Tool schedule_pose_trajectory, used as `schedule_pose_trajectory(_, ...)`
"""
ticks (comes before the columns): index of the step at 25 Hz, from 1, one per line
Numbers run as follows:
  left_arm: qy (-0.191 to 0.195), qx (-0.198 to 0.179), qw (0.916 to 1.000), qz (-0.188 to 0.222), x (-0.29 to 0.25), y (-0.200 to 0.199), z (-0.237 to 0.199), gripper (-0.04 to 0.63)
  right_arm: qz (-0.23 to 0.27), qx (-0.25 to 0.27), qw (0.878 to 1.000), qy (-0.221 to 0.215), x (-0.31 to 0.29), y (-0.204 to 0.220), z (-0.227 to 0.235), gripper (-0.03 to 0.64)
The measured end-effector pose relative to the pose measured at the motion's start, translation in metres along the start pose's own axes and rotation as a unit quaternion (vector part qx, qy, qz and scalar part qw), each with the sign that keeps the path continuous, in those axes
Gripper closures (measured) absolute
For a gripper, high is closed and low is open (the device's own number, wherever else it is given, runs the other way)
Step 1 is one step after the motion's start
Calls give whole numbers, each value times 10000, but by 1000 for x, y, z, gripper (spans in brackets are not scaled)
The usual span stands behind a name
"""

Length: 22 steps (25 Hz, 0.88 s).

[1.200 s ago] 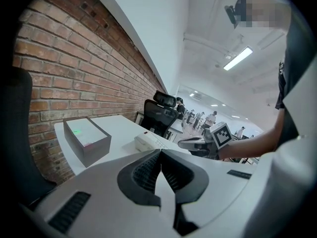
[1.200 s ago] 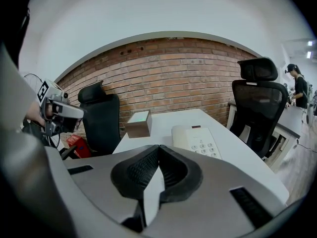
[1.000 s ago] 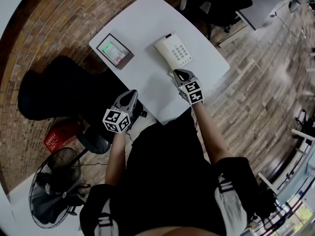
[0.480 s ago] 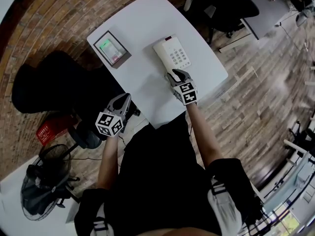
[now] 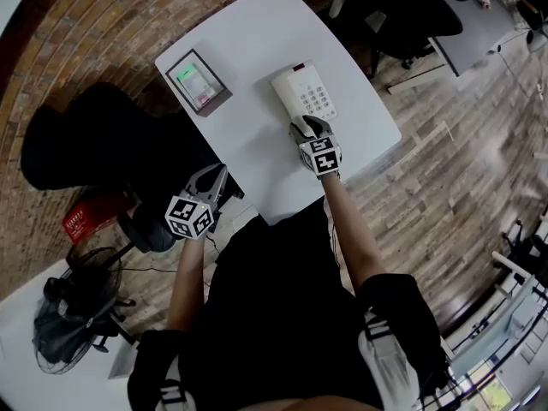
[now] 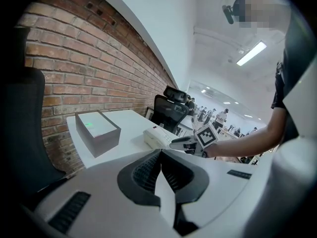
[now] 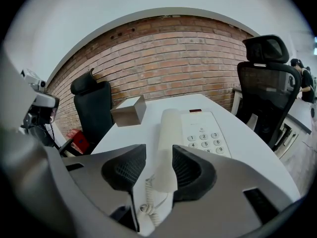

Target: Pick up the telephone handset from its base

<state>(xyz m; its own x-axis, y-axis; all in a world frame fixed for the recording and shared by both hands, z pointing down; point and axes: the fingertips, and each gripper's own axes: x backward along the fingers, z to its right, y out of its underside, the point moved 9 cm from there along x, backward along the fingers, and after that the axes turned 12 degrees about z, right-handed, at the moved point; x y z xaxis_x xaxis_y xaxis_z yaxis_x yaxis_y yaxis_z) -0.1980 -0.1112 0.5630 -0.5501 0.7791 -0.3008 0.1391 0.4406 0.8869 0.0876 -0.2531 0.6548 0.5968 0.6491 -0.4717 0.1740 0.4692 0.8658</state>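
A white telephone [image 5: 310,95] lies on the white table [image 5: 248,32], its handset [image 5: 286,98] resting along the base's left side. My right gripper [image 5: 302,126] is at the phone's near end. In the right gripper view its jaws [image 7: 152,163] are opening, with the near end of the handset [image 7: 167,133] and its coiled cord between the pads, a gap on the left side. The keypad base [image 7: 204,134] lies to the right. My left gripper [image 5: 219,175] hangs off the table's near-left edge, its pads [image 6: 148,170] together on nothing.
A grey box [image 5: 199,84] with a green-lit top sits at the table's left, also seen as the grey box [image 7: 130,111] beyond the phone. Black office chairs [image 5: 94,148] [image 7: 266,78] flank the table. A floor fan [image 5: 73,319] and a red crate [image 5: 86,217] stand lower left.
My right gripper has moved forward and down to the phone's near end, and its jaws have gone from shut to open around the handset. The left gripper has hardly moved.
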Motion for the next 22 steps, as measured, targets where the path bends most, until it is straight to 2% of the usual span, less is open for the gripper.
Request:
schedule_pose_trajectory(13, -133, 59, 9999, 42, 3, 3, 2, 575, -50, 243, 9991, 332, -28, -10, 9, 439)
schedule_pose_trajectory(22, -235, 168, 9995, 107, 11, 6, 1, 575, -216, 316, 9988, 297, -47, -12, 14, 407)
